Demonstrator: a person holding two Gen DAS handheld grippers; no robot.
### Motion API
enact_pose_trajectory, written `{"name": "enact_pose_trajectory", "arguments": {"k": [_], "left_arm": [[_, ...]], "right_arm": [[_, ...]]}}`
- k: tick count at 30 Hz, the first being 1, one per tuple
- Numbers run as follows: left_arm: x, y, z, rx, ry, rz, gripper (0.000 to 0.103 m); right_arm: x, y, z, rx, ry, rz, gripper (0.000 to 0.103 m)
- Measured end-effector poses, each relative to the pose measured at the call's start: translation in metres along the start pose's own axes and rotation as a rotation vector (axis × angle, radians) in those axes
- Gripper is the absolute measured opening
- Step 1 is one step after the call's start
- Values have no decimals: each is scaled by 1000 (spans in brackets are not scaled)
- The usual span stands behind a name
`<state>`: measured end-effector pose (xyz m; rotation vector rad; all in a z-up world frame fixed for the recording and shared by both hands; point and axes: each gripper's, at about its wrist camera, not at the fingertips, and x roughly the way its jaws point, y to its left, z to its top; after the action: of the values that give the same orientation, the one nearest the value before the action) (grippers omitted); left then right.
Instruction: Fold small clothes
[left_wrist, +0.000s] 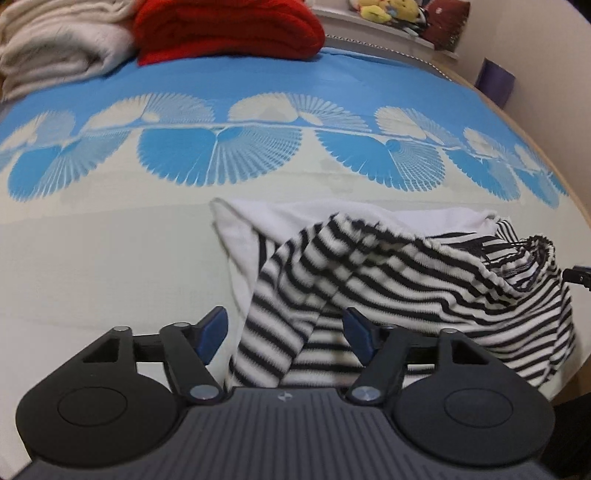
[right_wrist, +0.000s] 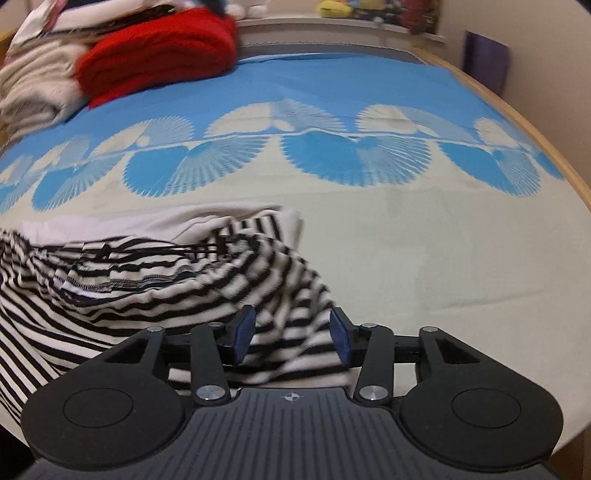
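Bedspread (left_wrist: 110, 258) in cream with blue fans carries my work. Both jaws stand apart, pads clear of cloth: left gripper (left_wrist: 284, 338) straddles one striped leg, right gripper (right_wrist: 291, 339) the other. Striped garment (left_wrist: 424, 280) lies rumpled before them on a white piece (left_wrist: 243, 229). I'd smooth it flat first — then pinch matching corners so the fold lands square. Red knit (left_wrist: 229, 29) is well apart.
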<state>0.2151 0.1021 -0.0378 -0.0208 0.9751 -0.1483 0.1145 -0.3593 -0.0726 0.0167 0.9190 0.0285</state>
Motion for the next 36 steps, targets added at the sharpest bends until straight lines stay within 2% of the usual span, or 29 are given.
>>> {"name": "enact_pose_trajectory", "arguments": {"k": [6, 8, 9, 10, 11, 12, 14, 17, 20, 23, 26, 29, 31, 33, 34, 35, 36], "left_arm": [[25, -16, 17, 27, 4, 20, 75], [29, -21, 21, 60, -18, 27, 70], [31, -24, 22, 81, -30, 31, 66], [33, -25, 24, 110, -38, 38, 48], [36, -25, 26, 131, -34, 37, 16], [39, -22, 29, 130, -23, 24, 4], [35, -6, 37, 55, -69, 19, 5], [17, 22, 48, -86, -215, 55, 5], [19, 23, 54, -91, -263, 122, 5], [31, 18, 60, -78, -259, 171, 5], [36, 20, 68, -116, -296, 183, 5], [44, 16, 77, -120, -321, 210, 5], [54, 13, 82, -113, -295, 235, 5], [74, 15, 84, -125, -206, 251, 8], [86, 18, 84, -146, -134, 237, 11], [102, 23, 81, -179, -29, 202, 26], [117, 28, 77, -219, 90, 139, 34]], "right_arm": [[22, 28, 10, -145, 19, -6, 48], [28, 33, 15, -171, 16, -5, 45], [31, 34, 17, -170, 23, 0, 31], [35, 35, 20, -166, 34, 16, 14], [37, 37, 22, -162, 31, 32, 9], [37, 39, 26, -164, 12, 45, 6], [32, 43, 36, -141, -64, 62, 5], [14, 39, 54, -41, -226, 68, 4], [3, 46, 67, -19, -378, 88, 4], [17, 65, 77, -59, -392, 51, 4], [36, 68, 88, -25, -364, 22, 4], [48, 73, 97, -7, -377, -15, 4], [58, 77, 100, -12, -375, -38, 4], [73, 82, 102, -27, -347, -59, 5], [82, 84, 103, -39, -313, -65, 7], [93, 86, 102, -54, -252, -62, 8], [109, 88, 99, -72, -149, -59, 20]]}}
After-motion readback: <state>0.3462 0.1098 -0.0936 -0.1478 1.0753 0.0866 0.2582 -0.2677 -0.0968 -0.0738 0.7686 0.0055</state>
